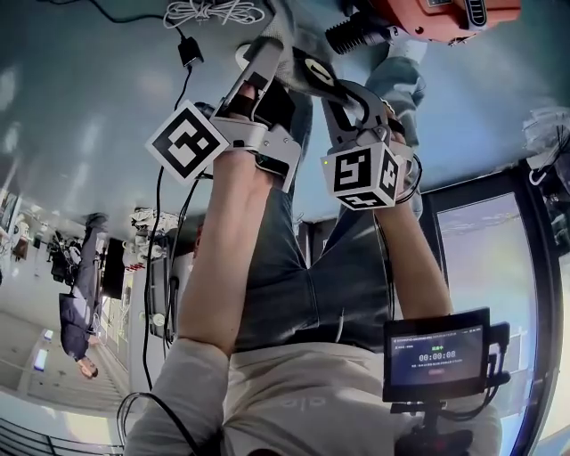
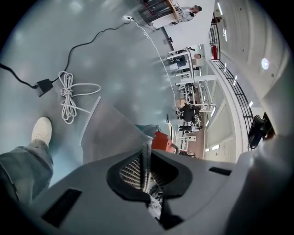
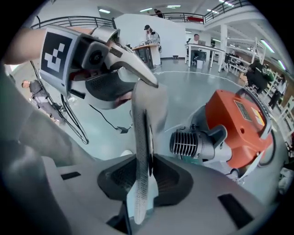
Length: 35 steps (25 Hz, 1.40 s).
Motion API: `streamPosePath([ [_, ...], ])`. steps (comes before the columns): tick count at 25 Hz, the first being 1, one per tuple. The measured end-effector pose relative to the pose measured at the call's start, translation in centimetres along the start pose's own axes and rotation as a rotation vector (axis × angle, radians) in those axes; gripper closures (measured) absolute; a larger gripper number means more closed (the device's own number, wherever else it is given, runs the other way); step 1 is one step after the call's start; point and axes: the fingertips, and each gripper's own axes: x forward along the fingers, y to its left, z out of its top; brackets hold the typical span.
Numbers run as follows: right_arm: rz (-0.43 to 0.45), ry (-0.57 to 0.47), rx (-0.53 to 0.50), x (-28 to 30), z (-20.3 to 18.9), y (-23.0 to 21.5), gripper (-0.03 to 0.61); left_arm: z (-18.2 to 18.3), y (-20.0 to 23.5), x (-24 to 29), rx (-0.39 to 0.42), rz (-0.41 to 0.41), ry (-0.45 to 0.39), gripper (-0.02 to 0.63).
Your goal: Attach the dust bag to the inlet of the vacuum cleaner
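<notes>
The grey fabric dust bag [image 2: 112, 133] hangs from my left gripper [image 2: 146, 153], which is shut on its upper edge. In the right gripper view the bag's edge [image 3: 142, 137] runs down between the jaws of my right gripper [image 3: 143, 165]. These jaws stand a little apart, with gaps on both sides of the cloth. The left gripper [image 3: 103, 59] shows above it, pinching the bag's top. The orange vacuum cleaner [image 3: 239, 124] lies on the floor to the right, its black ribbed inlet [image 3: 186, 144] facing the bag. From the head view both grippers [image 1: 267, 62] [image 1: 343, 89] point down at the floor near the vacuum cleaner [image 1: 427, 16].
A coiled white cable [image 2: 69, 96] and a black power adapter [image 2: 44, 86] with its cord lie on the grey floor. My white shoe [image 2: 41, 131] and jeans leg are beside the bag. A small monitor [image 1: 436, 352] hangs at my chest. People and desks stand far off.
</notes>
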Motion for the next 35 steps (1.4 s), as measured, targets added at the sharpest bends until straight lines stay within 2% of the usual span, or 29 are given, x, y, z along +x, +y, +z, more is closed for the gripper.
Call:
streamPosePath([
  [2, -0.014, -0.001, 0.028, 0.1, 0.1, 0.0, 0.494, 0.3, 0.2, 0.0, 0.011, 0.008, 0.009, 0.598],
  [4, -0.044, -0.005, 0.048, 0.3, 0.3, -0.2, 0.535, 0.9, 0.5, 0.3, 0.029, 0.013, 0.014, 0.598],
  [8, -0.112, 0.004, 0.085, 1.4, 0.5, -1.6, 0.54, 1.7, 0.8, 2.3, 0.054, 0.031, 0.039, 0.598],
  [10, -0.159, -0.003, 0.122, 1.3, 1.3, -3.0, 0.54, 2.1, -0.2, 3.5, 0.065, 0.018, 0.054, 0.598],
  [13, -0.217, -0.025, 0.178, 0.8, 2.6, -4.6, 0.54, 2.5, -2.4, 5.1, 0.124, -0.019, 0.098, 0.598],
  [19, -0.278, -0.044, 0.251, -0.1, 3.6, -4.5, 0.54, 1.5, -5.5, 6.6, 0.196, -0.07, 0.185, 0.598],
  [22, -0.274, -0.028, 0.269, -0.1, 3.5, -4.2, 0.54, 1.6, -5.3, 5.6, 0.21, -0.073, 0.199, 0.598],
  [26, -0.254, -0.041, 0.259, 0.5, 3.5, -4.3, 0.54, 2.4, -4.9, 5.5, 0.197, -0.105, 0.176, 0.598],
  [32, -0.227, -0.105, 0.298, 1.5, 3.0, -4.8, 0.54, -0.2, -6.9, 5.8, 0.204, -0.16, 0.228, 0.598],
  [35, -0.215, -0.076, 0.274, 1.0, 3.4, -4.5, 0.54, 2.1, -4.9, 5.8, 0.257, -0.151, 0.169, 0.598],
])
